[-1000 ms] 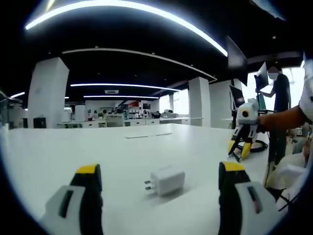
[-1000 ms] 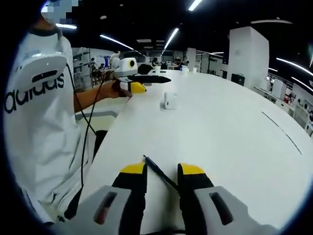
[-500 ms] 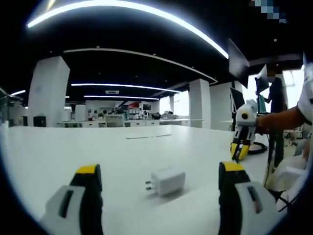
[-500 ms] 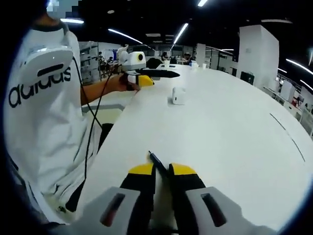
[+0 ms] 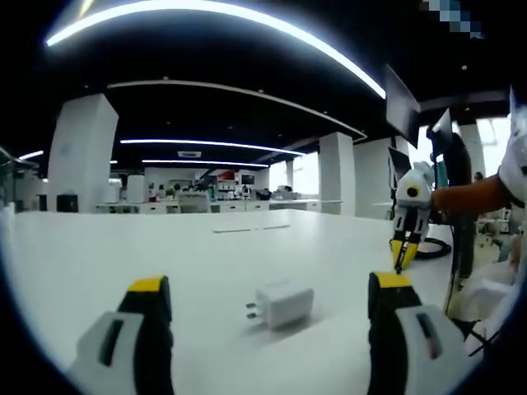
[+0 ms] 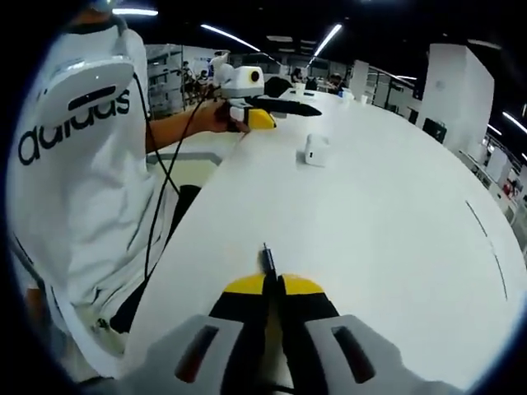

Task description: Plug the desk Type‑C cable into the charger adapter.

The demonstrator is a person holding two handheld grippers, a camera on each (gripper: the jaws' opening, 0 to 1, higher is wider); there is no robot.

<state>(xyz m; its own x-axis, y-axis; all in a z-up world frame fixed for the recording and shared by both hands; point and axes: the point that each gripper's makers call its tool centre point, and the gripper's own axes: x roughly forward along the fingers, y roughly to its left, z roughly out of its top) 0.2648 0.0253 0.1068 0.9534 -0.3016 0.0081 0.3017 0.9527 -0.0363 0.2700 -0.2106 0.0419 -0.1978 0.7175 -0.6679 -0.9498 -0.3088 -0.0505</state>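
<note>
A white charger adapter (image 5: 282, 304) lies on the white desk (image 5: 206, 263) with its prongs toward the left. My left gripper (image 5: 272, 317) is open, one jaw on each side of the adapter, without touching it. In the right gripper view the adapter (image 6: 316, 150) is small and far up the desk, beside the left gripper (image 6: 272, 108). My right gripper (image 6: 270, 284) is shut on the black Type-C cable (image 6: 268, 259), whose plug end sticks out past the jaw tips. The right gripper (image 5: 401, 249) also appears at the right of the left gripper view, lifted off the desk, with the cable (image 5: 432, 247) coiled behind it.
A person in a white shirt (image 6: 78, 189) stands at the desk's near edge, holding both grippers. Monitors (image 5: 403, 103) rise at the right of the left gripper view. White pillars (image 5: 78, 156) and other desks fill the room behind. Thin dark marks (image 6: 486, 239) cross the desk (image 6: 395, 247).
My right gripper's jaws have shut on the cable and lifted it off the desk. The left gripper and the adapter have stayed where they were.
</note>
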